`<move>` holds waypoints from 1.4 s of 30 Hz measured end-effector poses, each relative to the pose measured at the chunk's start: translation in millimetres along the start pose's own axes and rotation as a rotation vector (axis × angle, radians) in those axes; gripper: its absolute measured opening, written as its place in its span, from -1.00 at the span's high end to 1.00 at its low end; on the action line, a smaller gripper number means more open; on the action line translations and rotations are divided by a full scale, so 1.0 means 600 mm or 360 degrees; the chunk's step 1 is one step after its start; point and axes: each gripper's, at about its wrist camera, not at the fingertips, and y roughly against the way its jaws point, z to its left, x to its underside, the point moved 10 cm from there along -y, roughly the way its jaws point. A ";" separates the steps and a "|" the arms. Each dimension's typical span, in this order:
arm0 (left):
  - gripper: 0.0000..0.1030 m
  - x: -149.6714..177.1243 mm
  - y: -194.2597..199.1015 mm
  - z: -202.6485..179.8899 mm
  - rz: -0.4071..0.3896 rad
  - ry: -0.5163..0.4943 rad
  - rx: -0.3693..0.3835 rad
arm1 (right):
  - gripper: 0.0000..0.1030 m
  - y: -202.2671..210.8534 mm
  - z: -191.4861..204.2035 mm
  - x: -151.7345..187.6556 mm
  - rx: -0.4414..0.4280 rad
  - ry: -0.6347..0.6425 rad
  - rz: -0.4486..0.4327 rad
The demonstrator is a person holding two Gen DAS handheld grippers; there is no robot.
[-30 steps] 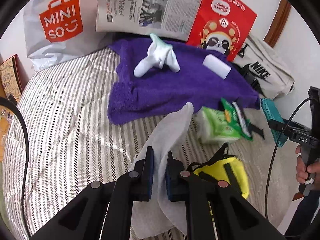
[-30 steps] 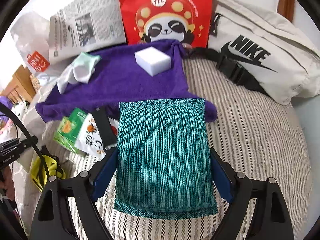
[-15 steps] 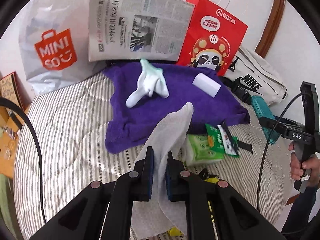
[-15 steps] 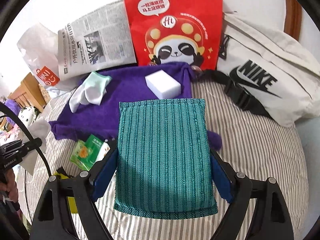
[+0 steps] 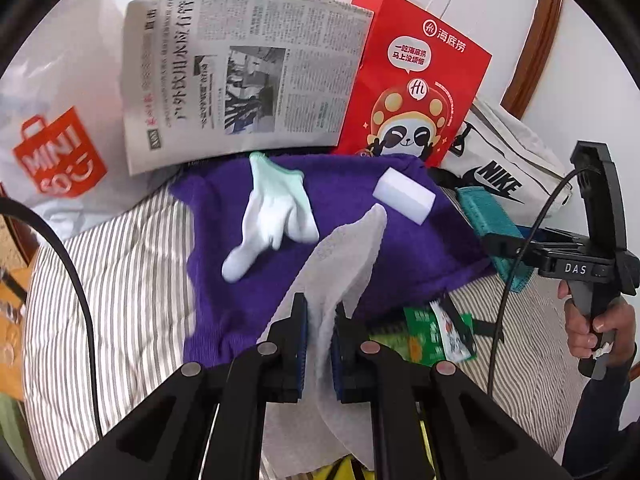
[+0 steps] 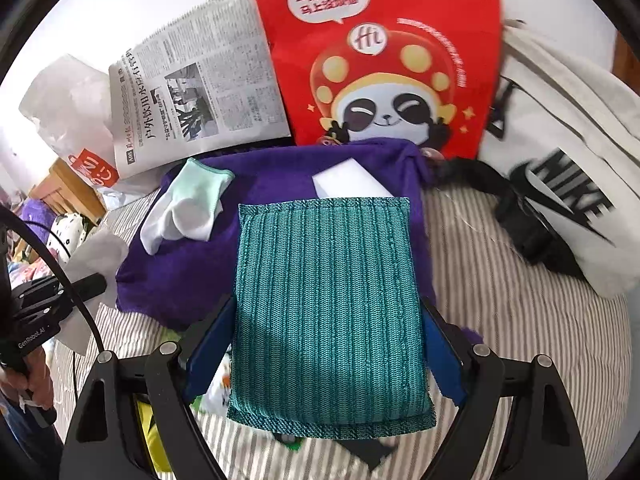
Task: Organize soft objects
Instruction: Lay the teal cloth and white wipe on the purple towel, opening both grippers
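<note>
Left gripper [image 5: 319, 344] fingers pinched tight on white wipe [image 5: 340, 256]; right gripper [image 6: 326, 354] fingers spread wide, clamping teal pad [image 6: 328, 304]. Both lifted closer over purple towel [image 5: 380, 256] on bed; drop-off beside glove [image 5: 272, 212], sponge [image 5: 404, 196] looks imminent.

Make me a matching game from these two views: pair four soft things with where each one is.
Things:
1. thin white wipe sheet
2. teal knitted sponge pad
3. white block sponge
4. white and mint glove

Places:
A. lying on the purple towel, near the red panda bag
B. pinched in the left gripper
C. clamped in the right gripper
D. lying on the purple towel, near the newspaper

Pairs: 1-B, 2-C, 3-A, 4-D
</note>
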 end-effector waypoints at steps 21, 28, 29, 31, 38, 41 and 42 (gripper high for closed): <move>0.80 -0.077 -0.113 0.026 0.0081 -0.0037 0.0038 | -0.68 -0.139 -0.017 -0.037 0.0160 0.0123 0.0062; 0.80 -0.087 -0.129 0.028 0.0051 -0.0015 0.0082 | -0.69 -0.144 -0.023 -0.033 0.0170 0.0117 0.0057; 0.80 -0.087 -0.134 0.026 0.0056 -0.0019 0.0081 | -0.69 -0.146 -0.024 -0.032 0.0169 0.0115 0.0060; 0.80 -0.081 -0.142 0.026 0.0072 -0.0046 0.0062 | -0.69 -0.150 -0.026 -0.030 0.0177 0.0115 0.0070; 0.80 -0.064 -0.165 0.045 0.0127 -0.0057 0.0016 | -0.69 -0.147 -0.030 -0.033 0.0180 0.0117 0.0050; 0.80 -0.049 -0.178 0.048 0.0185 -0.0086 -0.0023 | -0.69 -0.147 -0.028 -0.035 0.0207 0.0145 0.0050; 0.80 -0.047 -0.179 0.047 0.0189 -0.0090 -0.0025 | -0.69 -0.146 -0.026 -0.036 0.0210 0.0148 0.0049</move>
